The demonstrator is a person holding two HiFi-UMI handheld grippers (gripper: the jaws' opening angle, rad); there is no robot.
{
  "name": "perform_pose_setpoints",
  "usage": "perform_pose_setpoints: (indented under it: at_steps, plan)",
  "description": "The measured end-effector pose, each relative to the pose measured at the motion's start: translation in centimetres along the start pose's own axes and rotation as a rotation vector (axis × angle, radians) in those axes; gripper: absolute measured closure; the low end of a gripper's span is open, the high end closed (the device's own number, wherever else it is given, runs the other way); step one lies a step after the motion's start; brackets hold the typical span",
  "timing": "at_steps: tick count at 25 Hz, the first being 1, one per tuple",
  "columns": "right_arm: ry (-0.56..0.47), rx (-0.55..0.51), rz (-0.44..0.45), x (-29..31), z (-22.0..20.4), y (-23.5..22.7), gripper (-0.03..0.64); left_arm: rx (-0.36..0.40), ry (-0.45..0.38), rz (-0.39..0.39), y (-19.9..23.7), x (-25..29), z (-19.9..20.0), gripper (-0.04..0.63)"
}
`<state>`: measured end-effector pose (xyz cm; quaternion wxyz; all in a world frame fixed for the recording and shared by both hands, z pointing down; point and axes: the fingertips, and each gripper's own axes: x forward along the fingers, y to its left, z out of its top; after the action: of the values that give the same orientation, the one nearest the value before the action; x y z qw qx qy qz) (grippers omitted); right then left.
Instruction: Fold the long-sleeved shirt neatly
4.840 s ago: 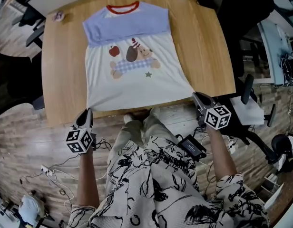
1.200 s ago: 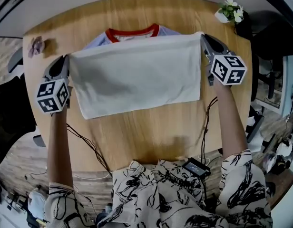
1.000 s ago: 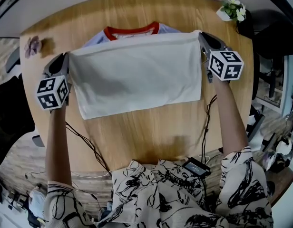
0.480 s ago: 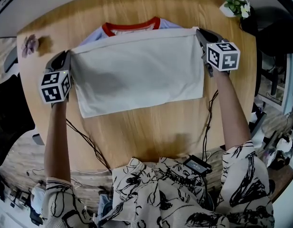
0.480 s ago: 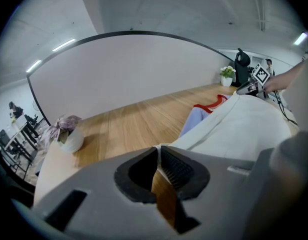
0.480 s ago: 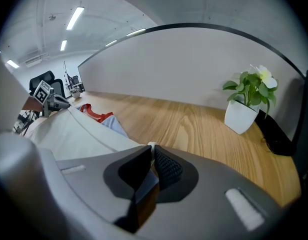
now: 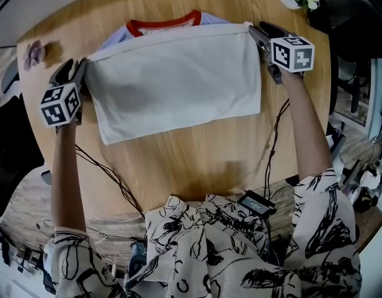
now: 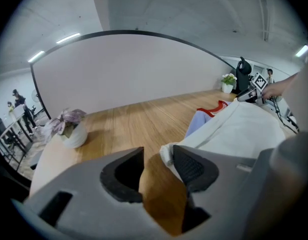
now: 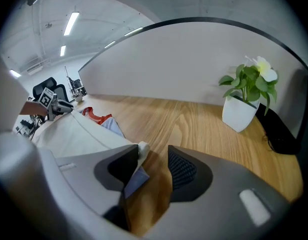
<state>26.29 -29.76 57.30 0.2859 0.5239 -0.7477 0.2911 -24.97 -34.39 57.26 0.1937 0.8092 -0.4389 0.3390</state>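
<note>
A wooden table (image 7: 197,154) stands on plank floor (image 7: 20,222), before a pale partition (image 8: 144,69).

No text, label, brand or number can be read in any view. Only black-and-white square patterns are printed on the left marker cube (image 7: 59,104) and the right marker cube (image 7: 293,53), and no letters or digits are carried by them.
</note>
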Motion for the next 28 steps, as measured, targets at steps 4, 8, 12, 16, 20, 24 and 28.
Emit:
perform_pose_setpoints:
  at_steps: [4,8,12,16,20,24,28]
  plan:
    - [-0.002,-0.012,0.03,-1.8,0.9,-1.2,0.389,0.056,0.002,0.028,1.4,-1.4,0.0,0.351]
    - [0.012,0.022,0.047,-3.7,1.3,-3.6,0.387,0.083,0.047,0.023,2.7,-2.2,-1.1,0.354]
    - [-0.007,-0.04,0.014,-5.2,2.5,-5.5,0.394,0.102,0.002,0.048,4.2,-3.7,-0.2,0.364]
    - [-0.081,-0.389,0.1,-6.4,5.1,-1.8,0.394,0.426,-0.112,-0.05,0.4,-5.8,3.5,0.357]
    - [-0.06,-0.744,0.284,-5.6,4.9,4.4,0.391,0.864,-0.089,-0.164,-4.1,-5.5,3.7,0.36]
    - [0.002,-0.949,0.372,-3.7,3.0,7.8,0.39,1.019,-0.015,-0.238,-4.8,-3.1,2.1,0.385]
    - [0.1,-1.081,0.378,-1.4,0.9,8.6,0.39,1.088,0.06,-0.281,-4.4,-1.0,0.9,0.399]
